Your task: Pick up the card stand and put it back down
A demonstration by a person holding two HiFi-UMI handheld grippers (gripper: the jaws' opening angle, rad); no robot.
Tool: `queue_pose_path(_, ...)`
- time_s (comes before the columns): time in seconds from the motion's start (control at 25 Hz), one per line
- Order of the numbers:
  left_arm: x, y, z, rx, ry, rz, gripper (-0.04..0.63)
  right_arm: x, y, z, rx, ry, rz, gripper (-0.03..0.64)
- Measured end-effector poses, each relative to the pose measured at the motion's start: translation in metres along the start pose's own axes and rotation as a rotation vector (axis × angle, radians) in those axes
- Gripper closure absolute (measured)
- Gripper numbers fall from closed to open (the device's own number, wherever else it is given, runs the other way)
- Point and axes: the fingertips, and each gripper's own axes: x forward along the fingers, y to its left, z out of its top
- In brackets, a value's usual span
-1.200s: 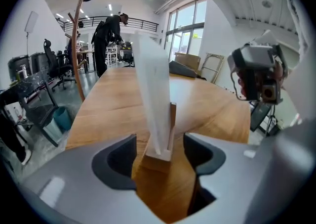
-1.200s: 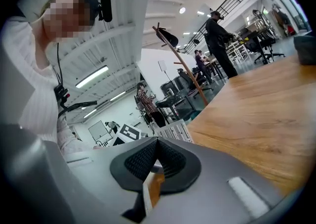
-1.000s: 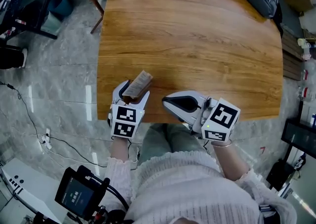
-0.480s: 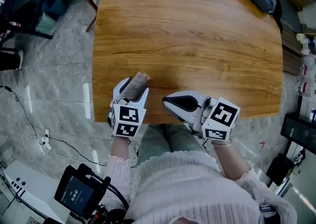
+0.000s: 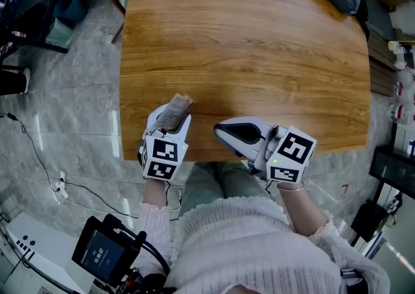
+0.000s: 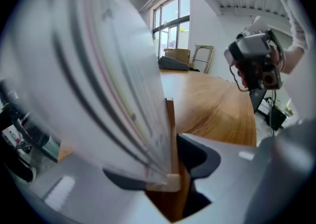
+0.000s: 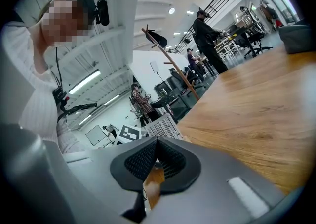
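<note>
We are mid-grasp: the jaws of our left gripper (image 5: 171, 122) have just been closing onto the small wooden card stand (image 5: 176, 110) at the near edge of the brown wooden table (image 5: 259, 39), our right gripper (image 5: 219, 132) is pinched together and empty, and next we need a steady lift.

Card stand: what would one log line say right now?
left hand-held gripper: jaws just closing on card stand | card stand: on table | right hand-held gripper: shut, empty

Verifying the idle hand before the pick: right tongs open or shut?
Shut. In the right gripper view the right tongs have their pads pressed together at the tip, with nothing gripped between them.
</note>
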Motion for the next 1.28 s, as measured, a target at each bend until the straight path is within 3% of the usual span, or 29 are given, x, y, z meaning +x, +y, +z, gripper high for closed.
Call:
queue_pose_path(0.28,-0.006,0.008,0.010,-0.055,-0.078,-0.012,0.405,-0.004,-0.001,0.004,-0.012,-0.007,-0.015,0.617)
queue_pose_path(0.56,-0.021,0.012,0.044,-0.042,-0.160,0.016,0.407,-0.006,0.000,0.015,-0.036,-0.033,-0.002,0.617)
queue_pose_path(0.92,-0.078,-0.007,0.105,0.039,-0.262,0.041,0.407,-0.032,0.026,0.054,-0.167,-0.107,0.006,0.617)
queue_pose_path(1.28,-0.126,-0.024,0.143,0.009,-0.376,0.014,0.407,-0.047,0.040,0.080,-0.239,-0.175,-0.022,0.617)
